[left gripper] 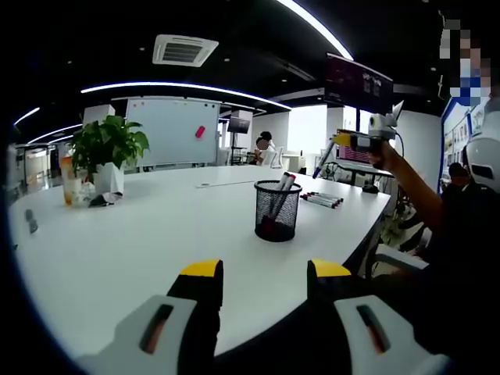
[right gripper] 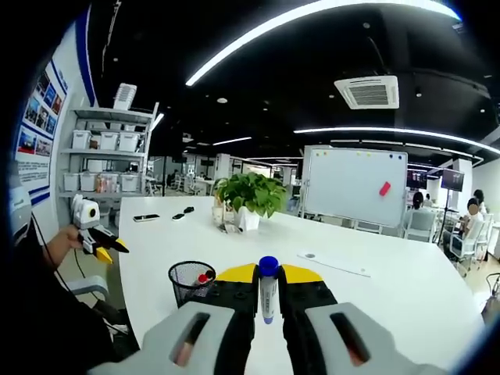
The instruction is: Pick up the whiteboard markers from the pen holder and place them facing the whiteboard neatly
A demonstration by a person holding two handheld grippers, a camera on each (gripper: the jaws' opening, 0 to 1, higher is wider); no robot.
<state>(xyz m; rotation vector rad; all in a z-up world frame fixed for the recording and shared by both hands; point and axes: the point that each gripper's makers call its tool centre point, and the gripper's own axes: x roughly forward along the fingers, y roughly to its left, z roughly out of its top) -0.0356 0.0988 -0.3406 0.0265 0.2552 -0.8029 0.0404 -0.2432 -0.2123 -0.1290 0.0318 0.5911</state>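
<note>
On the white desk (left gripper: pixel 141 250), left gripper view: black mesh pen holder (left gripper: pixel 277 211) stands near the right edge, two markers sticking out of its top, tilted right. Just behind it, a row of markers (left gripper: pixel 322 200) lies flat on the desk, side by side, close to the edge. Left tool (left gripper: pixel 264 277) sits low over the near desk edge, jaws wide apart, nothing between them. Right tool (left gripper: pixel 367 141) is raised above the desk at right, held in a hand, with a marker hanging from it at a slant; tip colour too small to tell.

Right gripper view: right tool (right gripper: pixel 268 293) is closed on a blue-capped marker (right gripper: pixel 268 291), marker upright between the yellow-tipped jaws, cap end up. Pen holder (right gripper: pixel 192 281) is just left of the jaws, a red-capped marker visible inside. Left tool (right gripper: pixel 100 242) shows at far left, held off the desk edge.

Whiteboard (right gripper: pixel 356 187) stands beyond the far side of the desk, a red item stuck on its face. Potted plant (right gripper: pixel 250 199) is on the desk, near the whiteboard's left side. Whiteboard (left gripper: pixel 173 130) and plant (left gripper: pixel 109 152) also appear in the left gripper view, far end of the desk.
</note>
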